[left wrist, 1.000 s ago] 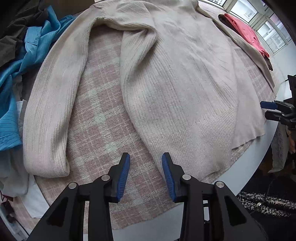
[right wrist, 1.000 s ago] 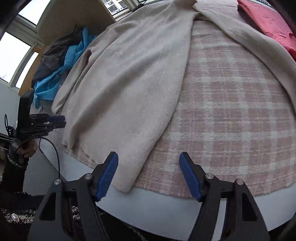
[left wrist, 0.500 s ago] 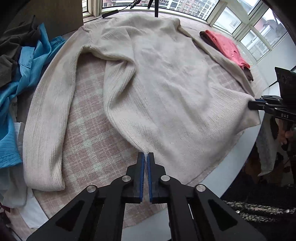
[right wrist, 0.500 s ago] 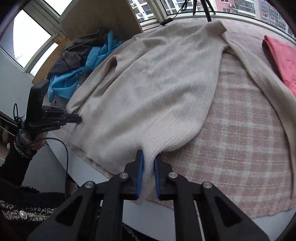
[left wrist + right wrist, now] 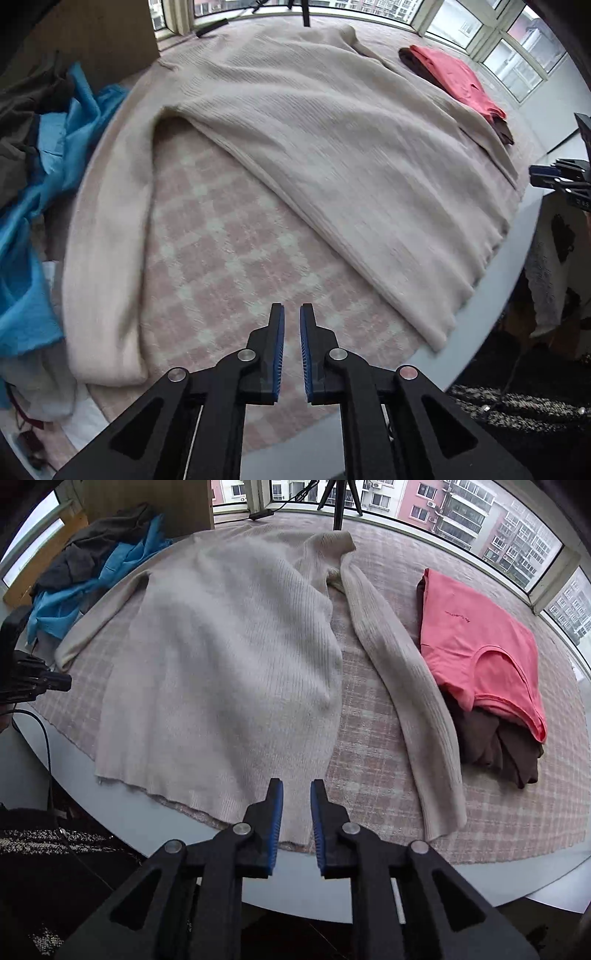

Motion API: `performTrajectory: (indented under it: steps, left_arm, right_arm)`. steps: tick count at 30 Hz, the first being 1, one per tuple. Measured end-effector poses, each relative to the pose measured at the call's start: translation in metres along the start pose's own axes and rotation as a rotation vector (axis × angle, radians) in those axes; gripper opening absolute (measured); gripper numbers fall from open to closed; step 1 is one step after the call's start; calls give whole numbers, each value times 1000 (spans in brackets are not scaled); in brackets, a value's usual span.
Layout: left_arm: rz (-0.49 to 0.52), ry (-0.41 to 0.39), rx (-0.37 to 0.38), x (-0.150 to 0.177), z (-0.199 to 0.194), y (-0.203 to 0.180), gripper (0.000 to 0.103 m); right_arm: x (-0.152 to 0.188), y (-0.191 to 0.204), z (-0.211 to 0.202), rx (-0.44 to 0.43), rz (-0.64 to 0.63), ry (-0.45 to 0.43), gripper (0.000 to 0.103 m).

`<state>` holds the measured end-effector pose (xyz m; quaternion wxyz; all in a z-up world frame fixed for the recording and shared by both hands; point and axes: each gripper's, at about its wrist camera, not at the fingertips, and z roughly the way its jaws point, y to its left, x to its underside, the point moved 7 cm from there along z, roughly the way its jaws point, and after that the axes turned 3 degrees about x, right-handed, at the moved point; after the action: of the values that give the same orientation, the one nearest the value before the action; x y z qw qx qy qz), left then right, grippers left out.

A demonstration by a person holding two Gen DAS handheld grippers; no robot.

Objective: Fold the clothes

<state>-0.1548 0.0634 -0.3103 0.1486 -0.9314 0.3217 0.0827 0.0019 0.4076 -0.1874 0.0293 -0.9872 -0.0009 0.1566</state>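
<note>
Writing: small dark lettering runs across the chest of the coral shirt [image 5: 476,627], too fine for me to read. White characters on the right gripper's body at the right edge of my left view are cut off and illegible.

Left gripper [image 5: 291,314]: I hold it low above the pink checked cloth [image 5: 229,258], pointing across the table. Its blue pads stand a narrow gap apart with nothing between them. In my right view it shows at the far left edge [image 5: 55,682], level with the sweater's left sleeve cuff.

Beige ribbed sweater [image 5: 332,147]: ahead and to the right of the left gripper, lying flat on the checked cloth; its left sleeve runs down the left side of that gripper, cuff near the table edge. A heap of blue [image 5: 33,206] and dark grey [image 5: 22,110] clothes lies further left, touching the sleeve.

Right gripper [image 5: 296,794]: I hold it above the sweater's hem at the near table edge [image 5: 129,812], pads slightly parted, hem fabric showing in the gap but not pinched. The sweater's body [image 5: 221,664] spreads ahead and left of it; the right sleeve lies ahead to the right.

Right of that sleeve: the coral shirt, folded, stacked on a brown garment [image 5: 495,746].

Beyond: tripod legs [image 5: 338,502], windows, apartment blocks.
</note>
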Motion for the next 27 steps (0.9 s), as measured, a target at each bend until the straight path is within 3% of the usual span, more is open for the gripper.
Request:
performTrajectory:
  steps: [1, 2, 3, 10, 15, 19, 23, 25, 26, 27]
  left_arm:
    - [-14, -21, -29, -12, -1, 13, 33]
    - [-29, -42, -59, -23, -3, 26, 34]
    - [-61, -54, -56, -37, 1, 35, 32]
    - [-94, -89, -100, -119, 25, 47, 32]
    - [-96, -111, -126, -147, 15, 46, 32]
    - [-105, -127, -149, -150, 0, 44, 32]
    - [-120, -139, -159, -143, -12, 44, 34]
    - [-131, -128, -178, -139, -10, 46, 33]
    - [-140, -120, -186, -137, -8, 48, 34]
    - [-145, -110, -188, -136, -4, 47, 33]
  right_arm:
    - [-4, -2, -1, -9, 7, -16, 43]
    - [-10, -5, -2, -16, 13, -35, 58]
    - [-19, -9, -2, -28, 23, -56, 59]
    - [-114, -60, 24, -139, 194, -220, 59]
    - [-197, -106, 83, -153, 259, -210, 59]
    - [-258, -106, 133, -254, 216, -178, 60]
    - [-286, -92, 178, -315, 162, -76, 60]
    - [-291, -86, 186, -334, 126, -81, 59]
    - [-291, -83, 187, -350, 108, -85, 52]
    - [-291, -82, 186, -372, 92, -82, 11]
